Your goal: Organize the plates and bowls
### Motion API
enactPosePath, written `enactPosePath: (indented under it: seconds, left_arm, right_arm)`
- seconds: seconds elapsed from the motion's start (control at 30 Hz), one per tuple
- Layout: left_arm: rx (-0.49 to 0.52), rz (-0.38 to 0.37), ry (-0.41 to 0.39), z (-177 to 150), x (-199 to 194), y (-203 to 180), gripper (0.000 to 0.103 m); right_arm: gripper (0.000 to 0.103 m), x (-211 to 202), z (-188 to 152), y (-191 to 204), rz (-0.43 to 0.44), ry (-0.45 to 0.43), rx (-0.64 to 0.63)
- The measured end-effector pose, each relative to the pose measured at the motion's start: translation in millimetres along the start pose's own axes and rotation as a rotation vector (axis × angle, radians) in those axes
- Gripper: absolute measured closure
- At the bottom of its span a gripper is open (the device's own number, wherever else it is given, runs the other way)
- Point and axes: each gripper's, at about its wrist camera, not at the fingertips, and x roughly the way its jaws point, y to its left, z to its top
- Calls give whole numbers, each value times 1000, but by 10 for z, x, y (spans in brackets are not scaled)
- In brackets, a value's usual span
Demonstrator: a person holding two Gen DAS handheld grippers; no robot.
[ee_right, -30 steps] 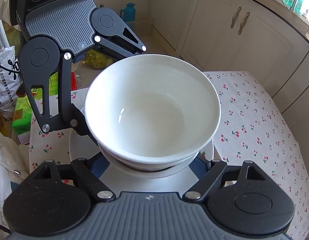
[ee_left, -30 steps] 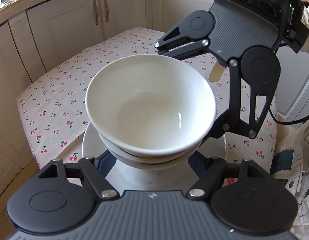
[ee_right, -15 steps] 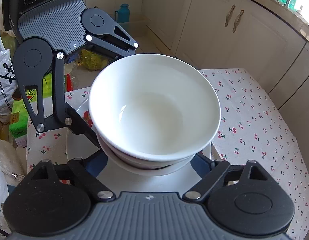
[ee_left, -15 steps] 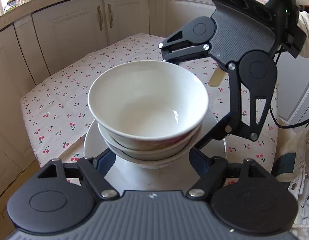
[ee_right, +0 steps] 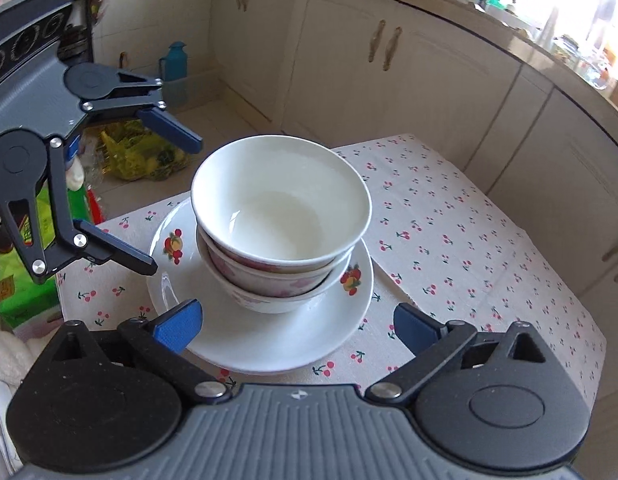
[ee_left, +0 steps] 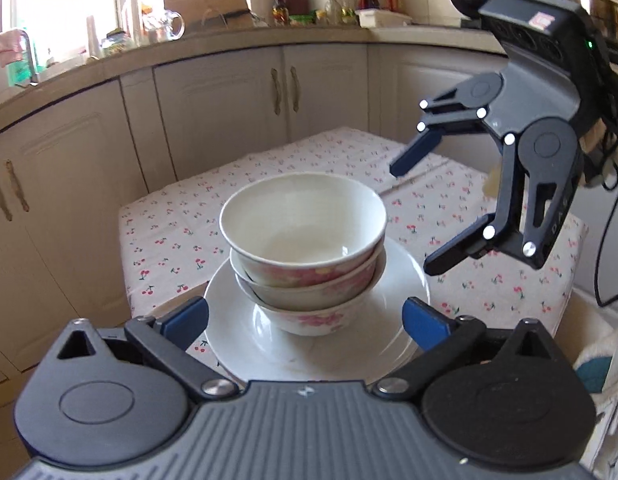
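Note:
Three white bowls with pink flower prints are nested in a stack on a white plate on the cherry-print tablecloth. The stack also shows in the right wrist view, on the plate with fruit prints. My left gripper is open and empty, its blue pads on either side of the plate's near edge. My right gripper is open and empty, likewise near the plate. Each gripper shows in the other's view, raised beside the stack: the right one, the left one.
The small table is covered by the cherry cloth and stands near beige kitchen cabinets. A cluttered counter runs behind. Bags and a teal flask are on the floor past the table's edge.
Both grippers have pulled back and up from the bowl stack. The top bowl, held between them earlier, now rests free on the stack. The view has risen.

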Motion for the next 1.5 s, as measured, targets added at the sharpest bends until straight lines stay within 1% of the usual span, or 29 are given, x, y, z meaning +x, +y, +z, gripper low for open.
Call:
enactPosePath:
  seconds: [0.1,0.17,0.23,0.3,0.4,0.5,0.57,0.7,0.83,1.03,1.5]
  left_arm:
    - [-52,72,-70,25,-197,-145,1]
    - [-95,125,-94,42,-289,-250,1]
    - [-151,184,-90,67,-339,-360,1]
    - [-206,240,-60,84,-364,-460,1]
    - [-292,317,-61,60,-461,-640,1]
    - [-368,339,-62,40,-561,-797,1]
    - [-384,365,-49,38,-637,-917,1]
    - [-332,380,-40,64,-739,-1141,1]
    - [-326,384,-63,95,-861,-1253,1]
    - [-353,393,-67,101,-945,-1316,1]
    - [-377,390,-73,96,-970,-1314,1]
  right_arm:
    - [0,-188,-92,57,-64,-28,104]
    - [0,-285,-145,105,-112,-43,180]
    - [0,-381,-222,182,-175,-56,254]
    - [0,-468,-308,258,-249,-63,338]
    - [0,-567,-471,322,-327,-46,459]
    - [0,-679,-619,404,-336,-43,549]
    - [0,-778,-718,507,-357,-57,575]
    - [0,-942,-795,723,-402,-79,569]
    - [0,-1091,-819,866,-447,-118,557]
    - [0,-1205,-825,914,-460,-150,561]
    - [0,-1252,-836,964,-472,-161,566]
